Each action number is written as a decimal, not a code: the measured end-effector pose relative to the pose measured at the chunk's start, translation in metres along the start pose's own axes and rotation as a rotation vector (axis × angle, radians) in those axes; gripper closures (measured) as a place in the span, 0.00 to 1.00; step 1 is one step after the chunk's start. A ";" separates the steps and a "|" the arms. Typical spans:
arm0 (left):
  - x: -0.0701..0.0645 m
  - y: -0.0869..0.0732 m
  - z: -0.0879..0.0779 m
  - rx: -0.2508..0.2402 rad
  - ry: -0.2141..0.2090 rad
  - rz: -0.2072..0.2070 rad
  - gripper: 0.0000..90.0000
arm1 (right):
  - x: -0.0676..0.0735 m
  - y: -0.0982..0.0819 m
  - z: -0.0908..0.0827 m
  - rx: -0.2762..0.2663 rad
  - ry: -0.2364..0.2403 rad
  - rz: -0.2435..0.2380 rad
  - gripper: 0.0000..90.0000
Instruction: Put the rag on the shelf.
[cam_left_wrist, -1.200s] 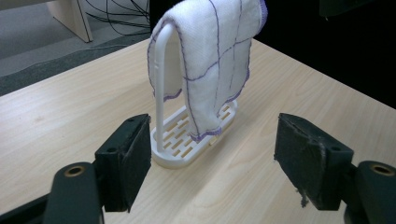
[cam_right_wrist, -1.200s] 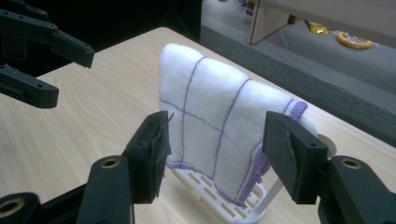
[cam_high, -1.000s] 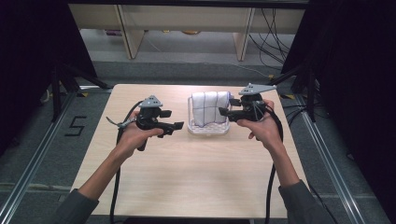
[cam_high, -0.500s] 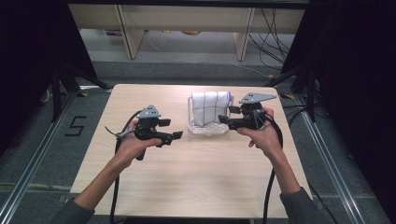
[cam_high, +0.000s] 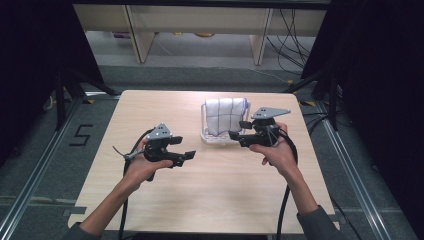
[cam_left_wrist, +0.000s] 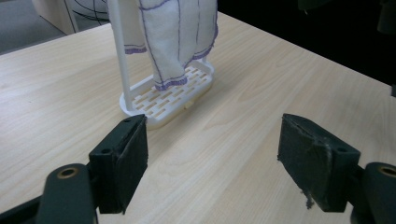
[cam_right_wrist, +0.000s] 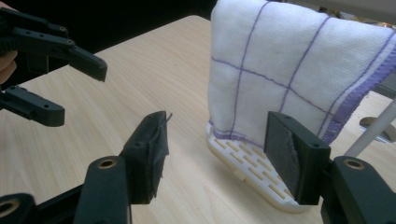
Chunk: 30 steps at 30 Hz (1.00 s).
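A white cloth (cam_high: 225, 114) with purple grid lines hangs over a white slotted plastic rack (cam_high: 216, 138) at the back middle of the wooden table (cam_high: 150, 110). My right gripper (cam_high: 235, 135) hovers just right of the rack and points left at its base. Its jaws stand open around nothing. In the right gripper view the cloth (cam_right_wrist: 280, 60) and rack (cam_right_wrist: 247, 163) sit just beyond the right gripper (cam_right_wrist: 217, 135). My left gripper (cam_high: 187, 156) is open and empty, left of and nearer than the rack. In its view the left gripper (cam_left_wrist: 212, 135) faces the rack (cam_left_wrist: 163, 95) and cloth (cam_left_wrist: 177, 37).
Bare wood lies in front of and to the left of the rack. The left gripper (cam_right_wrist: 56, 46) also appears at the upper left of the right gripper view. Beyond the table are furniture legs (cam_high: 137, 35) and floor cables (cam_high: 285, 30); a taped "5" (cam_high: 81, 135) marks the floor.
Both hands have sunk and drawn back toward the table's near side. The left gripper has come away from the rack's left side; the right one now sits lower beside the rack's base.
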<state>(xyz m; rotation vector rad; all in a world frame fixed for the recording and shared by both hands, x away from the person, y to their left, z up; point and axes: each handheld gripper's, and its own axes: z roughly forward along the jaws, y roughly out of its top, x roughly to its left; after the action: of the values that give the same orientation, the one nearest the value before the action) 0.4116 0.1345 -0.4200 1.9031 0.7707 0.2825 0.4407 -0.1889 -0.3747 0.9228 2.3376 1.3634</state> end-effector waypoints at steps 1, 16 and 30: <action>0.000 0.000 0.000 0.009 0.001 0.000 0.27 | 0.001 -0.001 0.001 -0.004 -0.004 -0.005 0.45; -0.002 -0.020 0.007 0.015 -0.007 -0.003 0.19 | 0.008 -0.015 0.014 0.033 0.032 0.030 0.37; -0.003 -0.043 0.009 0.041 -0.024 -0.014 0.17 | 0.013 -0.031 0.030 0.078 0.061 0.041 0.25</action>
<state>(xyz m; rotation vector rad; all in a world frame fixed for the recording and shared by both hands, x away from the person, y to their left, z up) 0.3972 0.1378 -0.4617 1.9356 0.7787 0.2362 0.4346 -0.1705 -0.4161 0.9697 2.4456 1.3424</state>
